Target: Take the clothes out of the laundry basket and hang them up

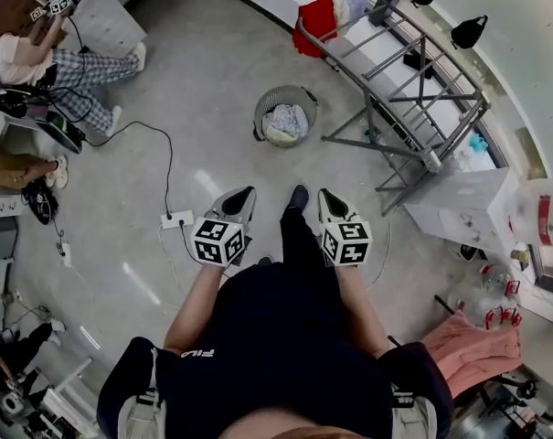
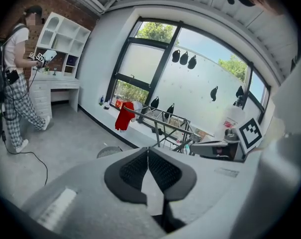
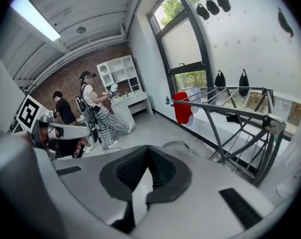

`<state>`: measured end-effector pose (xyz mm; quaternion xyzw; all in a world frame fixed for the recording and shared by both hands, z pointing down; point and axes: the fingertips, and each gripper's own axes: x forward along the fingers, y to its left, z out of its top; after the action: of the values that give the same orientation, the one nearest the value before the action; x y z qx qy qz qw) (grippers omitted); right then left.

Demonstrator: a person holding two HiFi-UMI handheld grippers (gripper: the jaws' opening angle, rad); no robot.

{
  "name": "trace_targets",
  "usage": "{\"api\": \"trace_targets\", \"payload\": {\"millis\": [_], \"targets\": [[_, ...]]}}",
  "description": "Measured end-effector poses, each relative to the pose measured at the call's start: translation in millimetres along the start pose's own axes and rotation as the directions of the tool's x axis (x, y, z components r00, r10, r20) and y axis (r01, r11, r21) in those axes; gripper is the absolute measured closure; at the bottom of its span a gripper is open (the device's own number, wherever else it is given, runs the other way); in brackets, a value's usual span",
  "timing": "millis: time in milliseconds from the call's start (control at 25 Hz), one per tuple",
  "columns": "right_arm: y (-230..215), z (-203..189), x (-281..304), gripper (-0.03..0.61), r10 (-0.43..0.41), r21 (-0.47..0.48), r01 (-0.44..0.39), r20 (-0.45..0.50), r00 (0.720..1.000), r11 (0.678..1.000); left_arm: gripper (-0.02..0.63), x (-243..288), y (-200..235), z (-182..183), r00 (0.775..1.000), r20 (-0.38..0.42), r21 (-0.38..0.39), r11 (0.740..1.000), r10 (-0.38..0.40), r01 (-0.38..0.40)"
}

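A round mesh laundry basket (image 1: 285, 114) with pale clothes (image 1: 286, 122) in it stands on the grey floor ahead of me. To its right is a metal drying rack (image 1: 413, 90); a red garment (image 1: 315, 21) and a white one hang at the rack's far end. My left gripper (image 1: 240, 197) and right gripper (image 1: 329, 201) are held side by side, well short of the basket. Both are shut with nothing between the jaws. The basket's rim (image 2: 109, 151) shows just over the left jaws, and the basket (image 3: 177, 147) over the right ones.
A power strip (image 1: 176, 218) with a black cable lies on the floor left of my grippers. A person in checked trousers (image 1: 84, 85) stands at the far left by a white desk. A white box (image 1: 461, 207) and a pink cloth (image 1: 473, 346) are to my right.
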<state>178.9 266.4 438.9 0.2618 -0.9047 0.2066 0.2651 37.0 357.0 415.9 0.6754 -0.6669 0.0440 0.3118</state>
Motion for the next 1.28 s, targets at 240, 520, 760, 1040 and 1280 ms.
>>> {"api": "trace_targets", "payload": {"millis": [240, 520, 760, 1040, 1280], "targets": [[-43, 50, 60, 0.578, 0.038, -0.014, -0.038, -0.037, 0.999, 0.999, 0.589, 72, 15, 59, 1.0, -0.012, -0.003, 1.0, 0.026, -0.026], [-76, 87, 114, 0.578, 0.085, -0.028, -0.087, -0.057, 0.995, 0.996, 0.589, 129, 29, 90, 0.998, -0.029, -0.014, 0.998, 0.054, -0.054], [-79, 102, 157, 0.578, 0.112, -0.037, -0.116, -0.102, 0.989, 0.993, 0.589, 155, 52, 111, 0.997, -0.034, -0.073, 0.995, 0.066, -0.069], [-99, 105, 217, 0.578, 0.065, -0.027, -0.07, -0.157, 0.985, 0.997, 0.589, 203, 106, 110, 0.991, -0.071, -0.072, 0.991, 0.11, -0.115], [-129, 102, 288, 0.578, -0.041, -0.15, 0.009, -0.214, 0.976, 0.989, 0.589, 263, 147, 107, 0.985, -0.143, -0.008, 0.995, 0.095, -0.097]]}}
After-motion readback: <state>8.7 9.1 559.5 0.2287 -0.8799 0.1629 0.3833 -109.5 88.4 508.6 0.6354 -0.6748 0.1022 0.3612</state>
